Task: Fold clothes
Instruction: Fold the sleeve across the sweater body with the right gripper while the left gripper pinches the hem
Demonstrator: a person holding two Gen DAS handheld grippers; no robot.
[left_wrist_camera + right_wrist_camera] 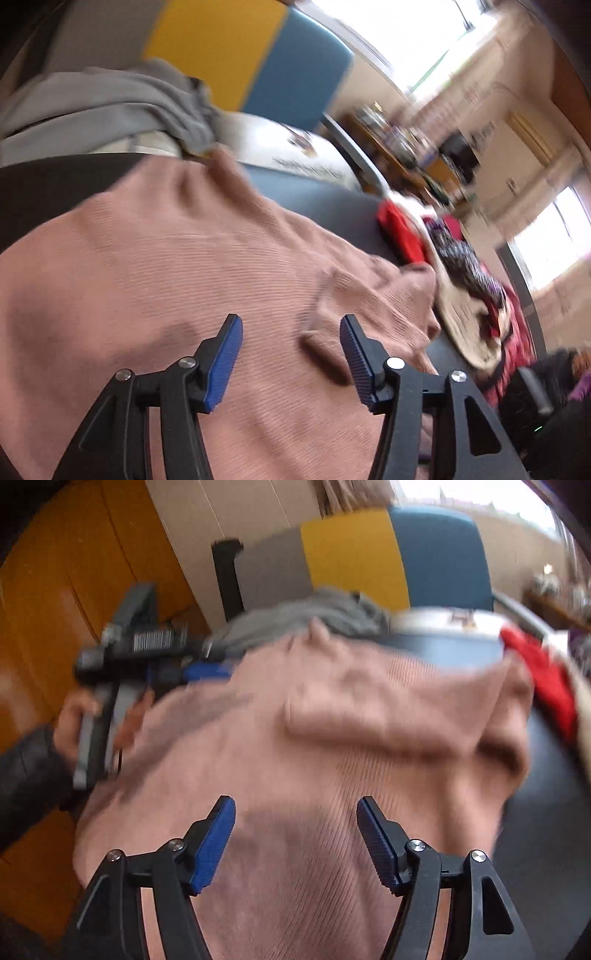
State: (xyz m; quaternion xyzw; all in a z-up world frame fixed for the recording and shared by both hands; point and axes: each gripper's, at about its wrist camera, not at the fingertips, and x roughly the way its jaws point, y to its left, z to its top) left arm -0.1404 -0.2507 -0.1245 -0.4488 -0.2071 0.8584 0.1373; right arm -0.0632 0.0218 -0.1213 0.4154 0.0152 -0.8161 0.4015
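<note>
I see the pink sweater (184, 266) spread under both grippers, left gripper (291, 325) and right gripper (295, 806) wide apart, holding nothing.

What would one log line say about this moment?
task: fold clothes | left tool: open, empty | right tool: open, empty | pink ribbed garment: lying loose under both | grey garment: behind it

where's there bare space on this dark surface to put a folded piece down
Bare dark surface shows right of the pink knit garment, below the red cloth. In the left wrist view a dark strip lies between the pink knit and the grey garment. Crowded: the far right, with red and patterned clothes. Both grippers, left and right, are open.
</note>
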